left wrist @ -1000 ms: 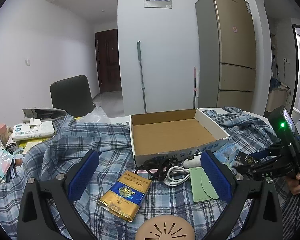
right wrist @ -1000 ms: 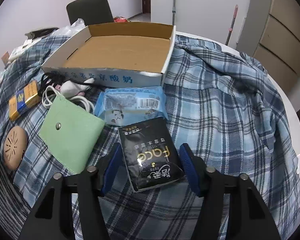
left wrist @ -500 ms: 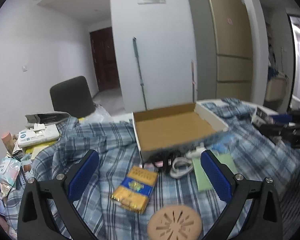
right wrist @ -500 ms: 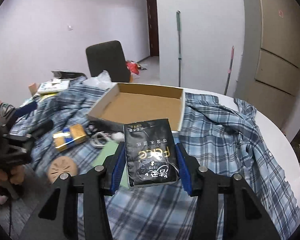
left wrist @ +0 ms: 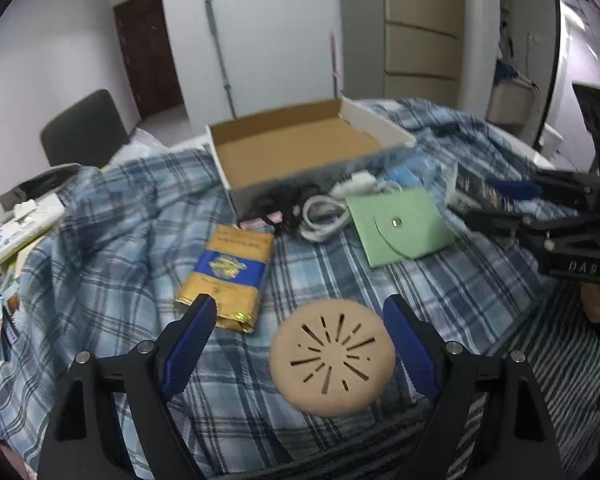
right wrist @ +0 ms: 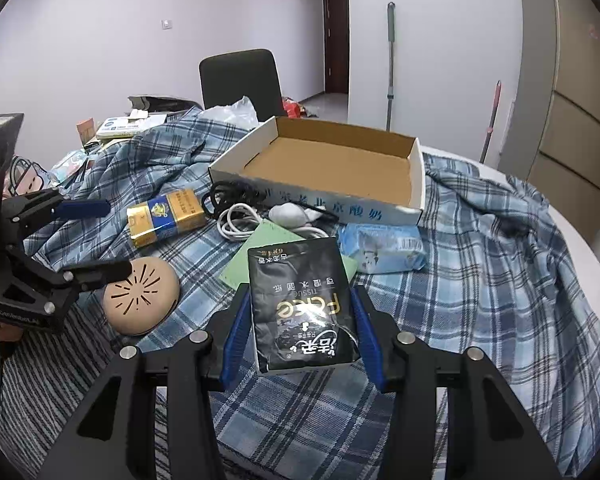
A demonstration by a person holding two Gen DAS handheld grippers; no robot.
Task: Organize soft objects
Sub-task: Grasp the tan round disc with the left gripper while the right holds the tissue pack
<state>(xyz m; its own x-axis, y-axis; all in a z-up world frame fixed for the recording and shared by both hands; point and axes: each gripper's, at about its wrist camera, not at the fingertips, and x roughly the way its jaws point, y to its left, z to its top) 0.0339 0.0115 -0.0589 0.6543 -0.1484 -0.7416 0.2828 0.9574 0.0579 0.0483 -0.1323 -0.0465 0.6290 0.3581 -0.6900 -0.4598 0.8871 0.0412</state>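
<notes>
My right gripper (right wrist: 300,300) is shut on a black tissue pack (right wrist: 302,304) and holds it above the plaid cloth, in front of the open cardboard box (right wrist: 414,184). It also shows at the right of the left wrist view (left wrist: 512,200). My left gripper (left wrist: 296,320) is open and hangs low over a tan round pad (left wrist: 332,356), which lies between its fingers. A gold and blue pack (left wrist: 228,268), a green pouch (left wrist: 400,228), a white cable (left wrist: 320,218) and a blue wipes pack (right wrist: 384,248) lie in front of the box (left wrist: 300,152).
A blue plaid cloth (right wrist: 500,264) covers the round table. Papers and packets (left wrist: 20,216) are piled at the left edge. A black chair (right wrist: 240,78) stands behind the table. A fridge (left wrist: 420,28) and a mop stand by the far wall.
My left gripper has dropped and moved forward over the tan pad. My right gripper, lifted with the black tissue pack, now sits a little lower and nearer the table.
</notes>
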